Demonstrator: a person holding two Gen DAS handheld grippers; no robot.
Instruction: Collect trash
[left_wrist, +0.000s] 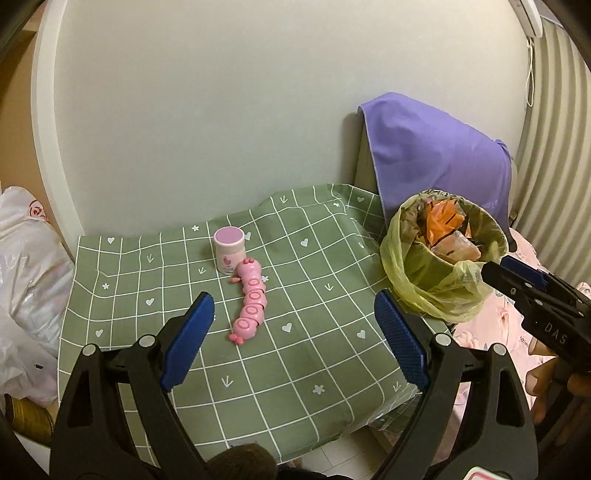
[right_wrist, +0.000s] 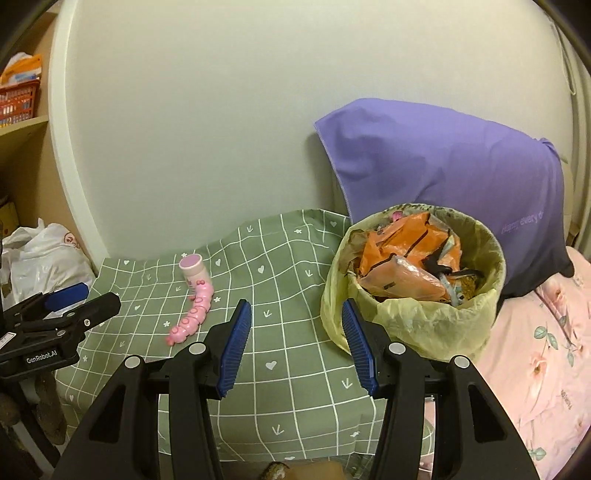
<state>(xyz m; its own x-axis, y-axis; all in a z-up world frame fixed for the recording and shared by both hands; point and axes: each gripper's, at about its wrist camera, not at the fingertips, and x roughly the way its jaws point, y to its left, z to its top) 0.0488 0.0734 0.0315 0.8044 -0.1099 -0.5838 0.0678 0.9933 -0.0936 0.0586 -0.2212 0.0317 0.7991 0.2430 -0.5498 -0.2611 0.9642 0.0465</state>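
- Yellow-green plastic lines the trash bin (right_wrist: 413, 295), and I take this bin as my landmark; it stands at the right edge of the surface (left_wrist: 295, 369), which is covered with a green checked cloth.
- The bin is already full of wrappers, among them an orange bag (right_wrist: 402, 243), so I judge that most of the collecting is done.
- To the left of the bin, well apart from it, a pink caterpillar toy (left_wrist: 249, 304) lies on the cloth. Its long axis runs from the near side toward the wall, a little tilted.
- At the far end of the toy, touching it or nearly so, stands a small white jar with a pink lid (left_wrist: 229, 251).
- I see no loose trash on the cloth. Whether the toy and the jar count as trash, I cannot tell.
- My left tongs (left_wrist: 295, 332) are wide open and hold nothing. They hover left of the bin, and the toy lies ahead of them, between the two pads, so the left hand is the nearer one.
- My right tongs (right_wrist: 295, 343) are also open and empty. They hover just in front of the bin, with the right pad near its liner.
- If the toy must go, I think the left tongs should close across its narrow body.
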